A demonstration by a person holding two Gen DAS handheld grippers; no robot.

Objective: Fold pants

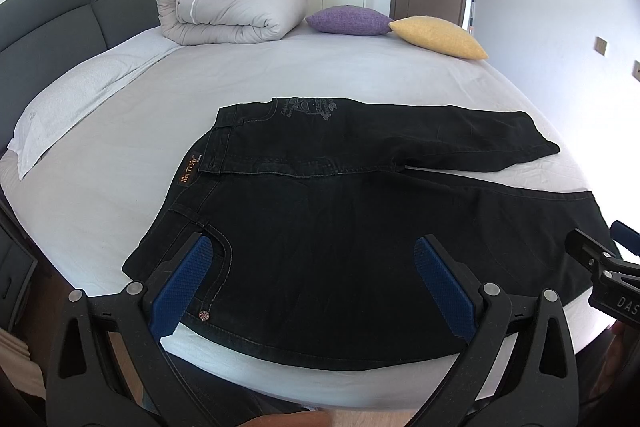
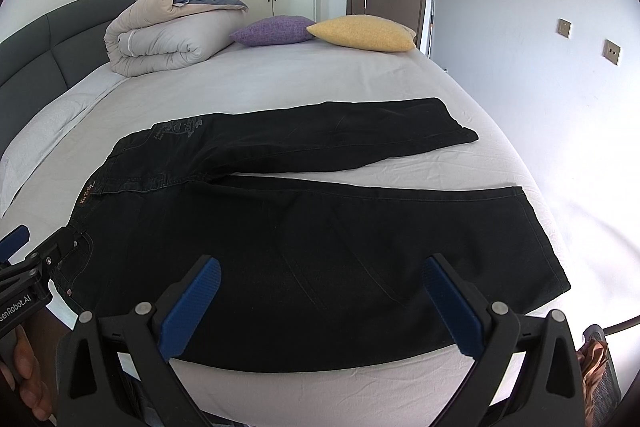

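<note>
Black jeans [image 1: 320,219] lie flat on the white bed [image 1: 280,79], waistband to the left, both legs spread to the right with a gap between them; they also show in the right wrist view [image 2: 320,227]. My left gripper [image 1: 312,275] is open and empty, hovering over the near waist and pocket area. My right gripper [image 2: 320,291] is open and empty, over the near leg close to the bed's front edge. The right gripper also shows at the right edge of the left wrist view [image 1: 616,259], and the left gripper shows at the left edge of the right wrist view [image 2: 24,259].
A rolled duvet [image 1: 232,7], a purple cushion [image 1: 350,21] and a yellow cushion [image 1: 440,37] lie at the far end of the bed. A white pillow [image 1: 72,99] lies by the grey headboard [image 1: 52,27] on the left. A wardrobe and door stand behind.
</note>
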